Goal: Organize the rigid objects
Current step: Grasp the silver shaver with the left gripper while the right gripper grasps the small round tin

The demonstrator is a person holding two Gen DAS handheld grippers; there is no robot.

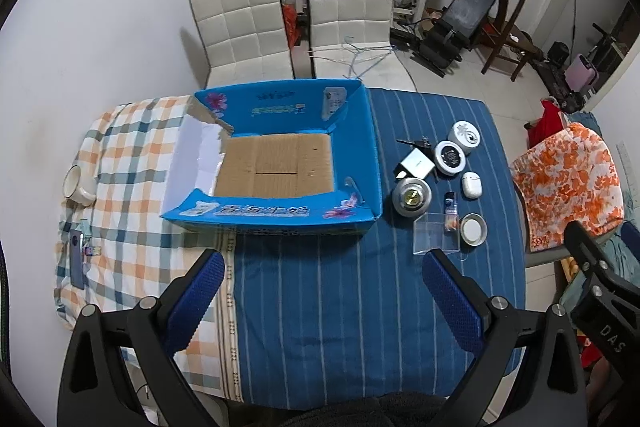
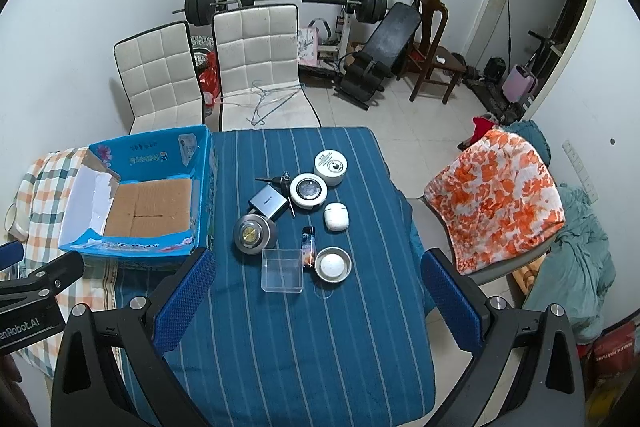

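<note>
Blue striped cloth covers the surface (image 2: 304,339); small rigid items, among them an earbud case (image 2: 336,216) and clear plastic box (image 2: 282,270), cluster mid-frame, right of the empty blue carton (image 2: 140,203). Left gripper (image 1: 324,291) and right gripper (image 2: 316,291) hover spread, empty.

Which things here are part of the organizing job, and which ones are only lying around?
For the job:
blue box, empty
clear case
white earbud case
two round white tins
grey adapter
round metal puck
small tube
metal lid
keys

Lying about:
phone
tape roll
chairs
weight bench
</note>
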